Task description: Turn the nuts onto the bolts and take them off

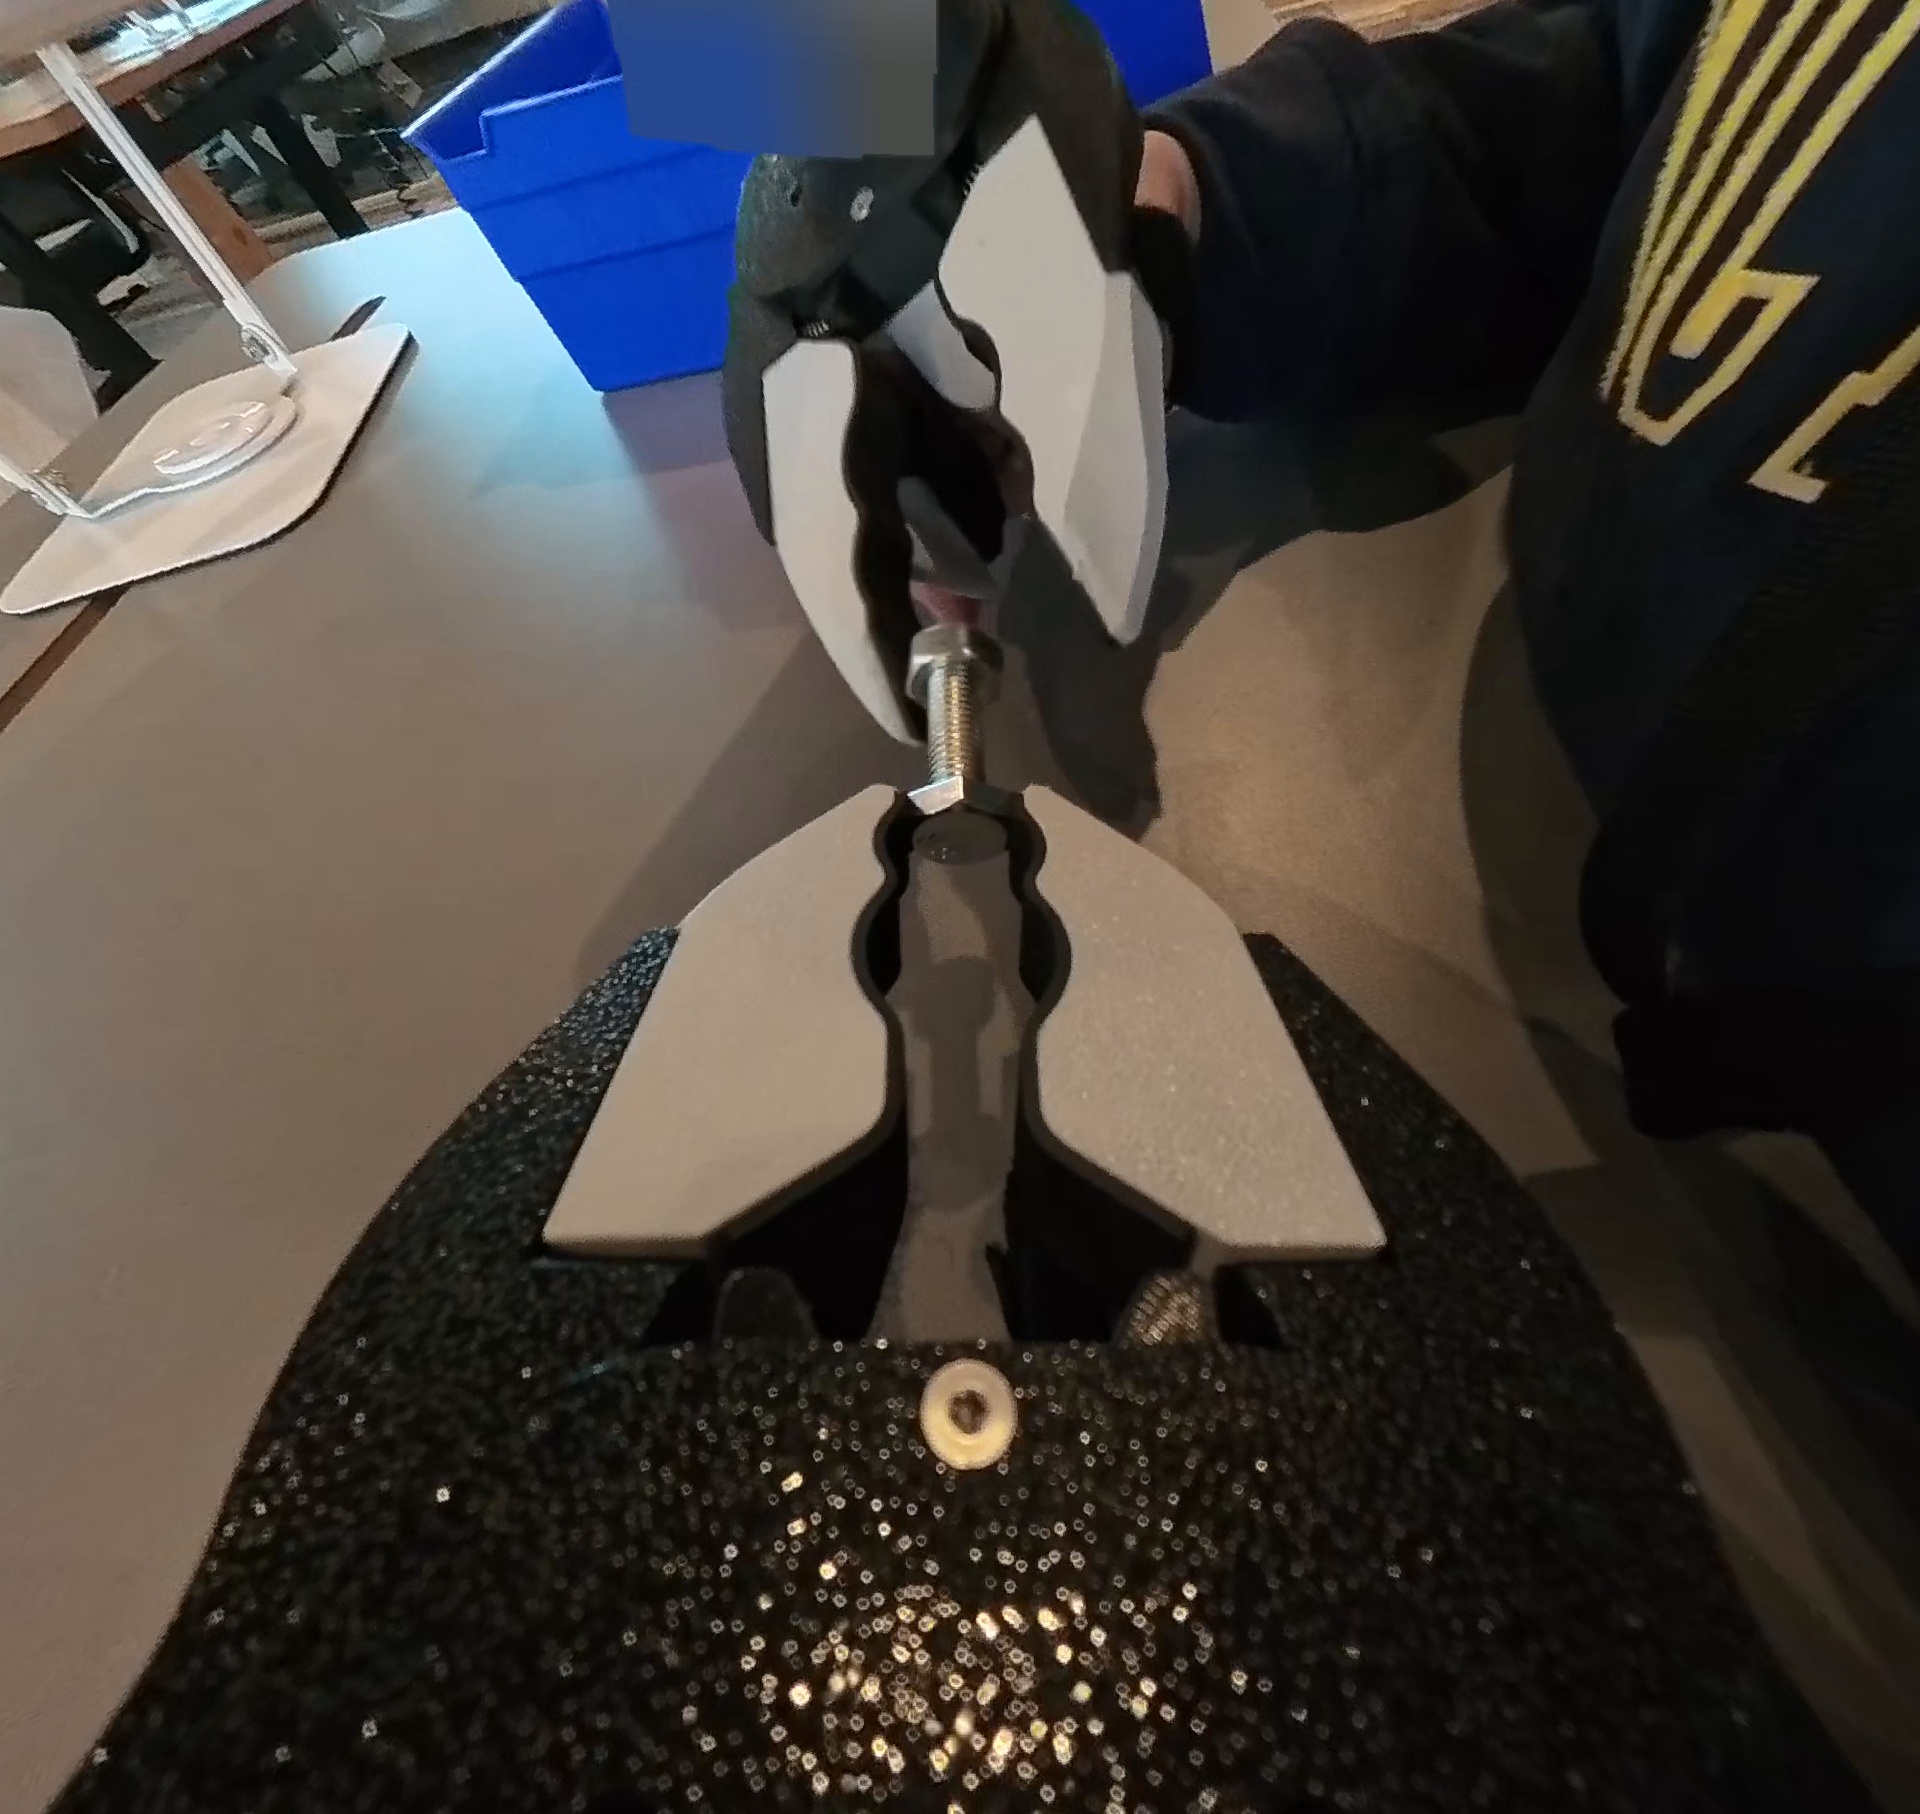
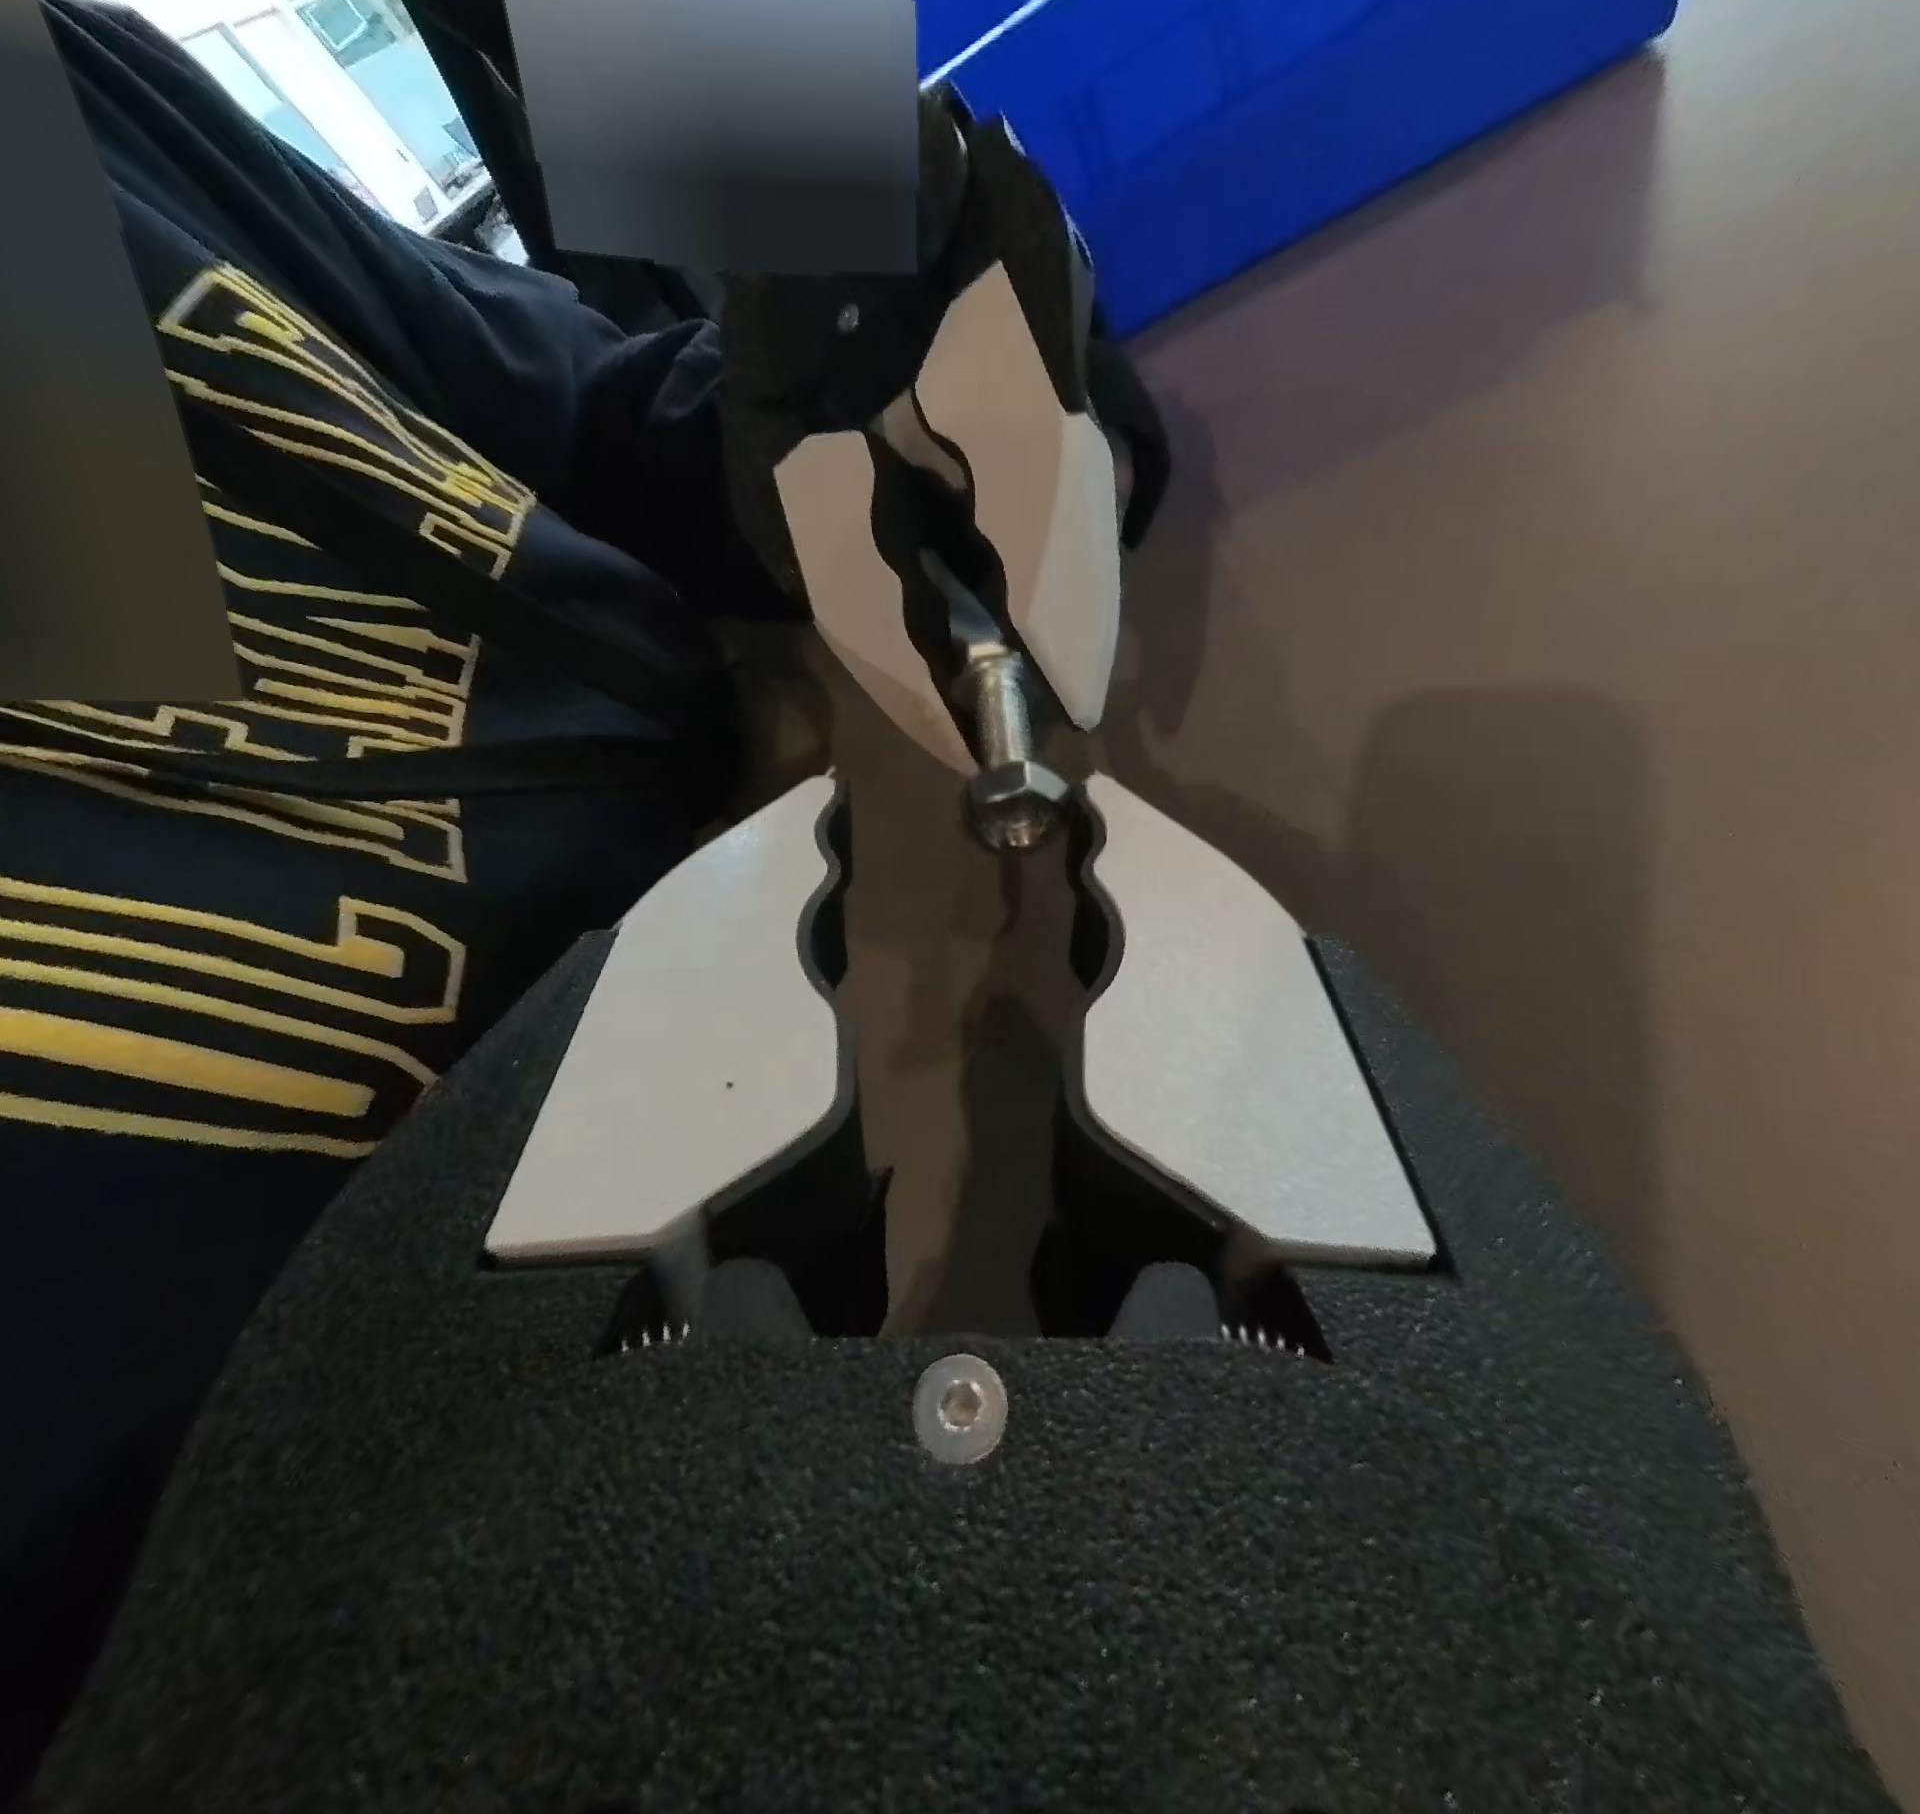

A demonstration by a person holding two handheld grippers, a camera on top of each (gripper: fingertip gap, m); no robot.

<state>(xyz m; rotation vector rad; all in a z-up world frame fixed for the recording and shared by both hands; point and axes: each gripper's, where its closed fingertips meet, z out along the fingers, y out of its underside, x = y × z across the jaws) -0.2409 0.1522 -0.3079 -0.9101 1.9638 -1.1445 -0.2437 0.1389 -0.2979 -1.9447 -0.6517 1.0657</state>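
A silver bolt (image 1: 953,725) is held by its hex head between my left gripper's (image 1: 954,800) fingertips, above the brown table (image 1: 416,829). A silver nut (image 1: 951,658) sits on the threads near the bolt's far end. My right gripper (image 1: 1013,678) points at it from the opposite side, with one finger on each side of the nut. In the right wrist view the nut (image 2: 1016,808) lies between my right gripper's (image 2: 961,793) spread fingers, close to the right finger. The gap is wider than the nut. The left gripper (image 2: 1023,741) is shut on the bolt (image 2: 995,704) beyond it.
A blue plastic bin (image 1: 582,237) stands on the table behind the grippers and also shows in the right wrist view (image 2: 1299,102). A white flat stand base (image 1: 208,455) lies at the far left. The person's dark sweatshirt with yellow lettering (image 1: 1714,414) is close on the right. My two grippers' fingertips are within a few centimetres of each other.
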